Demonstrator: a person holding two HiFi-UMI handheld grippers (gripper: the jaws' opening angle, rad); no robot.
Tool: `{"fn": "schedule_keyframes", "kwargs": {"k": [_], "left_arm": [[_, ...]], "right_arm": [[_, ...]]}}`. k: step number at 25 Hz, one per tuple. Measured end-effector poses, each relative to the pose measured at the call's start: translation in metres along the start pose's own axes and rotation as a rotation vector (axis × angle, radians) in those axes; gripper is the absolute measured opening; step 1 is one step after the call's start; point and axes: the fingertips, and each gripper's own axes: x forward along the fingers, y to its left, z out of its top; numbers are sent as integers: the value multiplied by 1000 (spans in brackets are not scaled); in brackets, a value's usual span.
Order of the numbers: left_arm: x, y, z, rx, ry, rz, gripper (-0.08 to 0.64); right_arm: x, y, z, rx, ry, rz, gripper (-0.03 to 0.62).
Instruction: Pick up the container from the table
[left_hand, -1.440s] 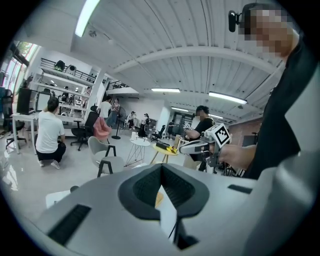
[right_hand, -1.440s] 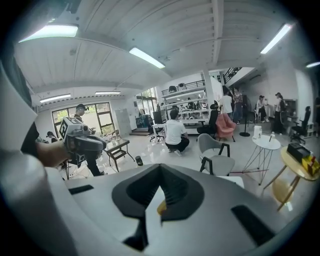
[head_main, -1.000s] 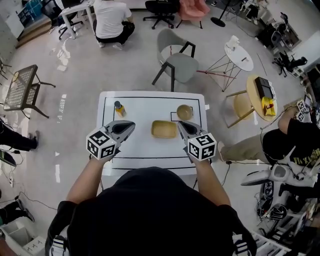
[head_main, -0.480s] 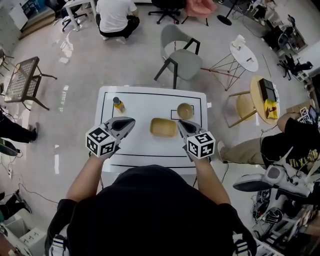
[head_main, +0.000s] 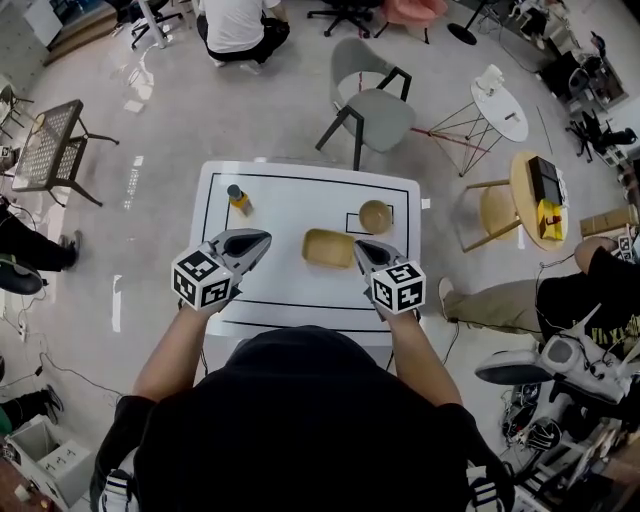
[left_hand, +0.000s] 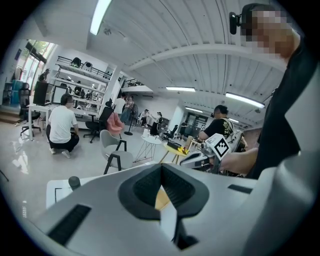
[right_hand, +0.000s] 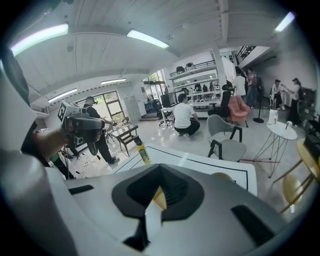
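On the white table the tan container lies untouched between our grippers; the right gripper has lowered beside its right edge, jaws pressed together like the left gripper, so we judge both must open before grasping.

The white rectangular counter has a smooth, faintly shiny top with thin black lines. The shallow tan rectangular container and the round tan bowl look like matt wood. The small yellow bottle looks plastic. The left tongs and right tongs have matt grey plastic shells with black ribbed inner linings. The pale floor is glossy.
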Motion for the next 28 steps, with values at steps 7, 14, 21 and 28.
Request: {"fn": "schedule_keyframes", "kwargs": {"k": [7, 14, 21, 28], "left_arm": [[4, 5, -4, -13, 12, 12, 6], [12, 11, -11, -29, 27, 26, 6], [19, 18, -15, -40, 39, 34, 6], [32, 22, -19, -49, 53, 32, 6]], "right_arm": [[20, -8, -25, 24, 64, 22, 5], [39, -16, -42, 26, 109, 47, 5], [55, -19, -58, 25, 153, 65, 5], [66, -23, -75, 20, 201, 92, 5]]}}
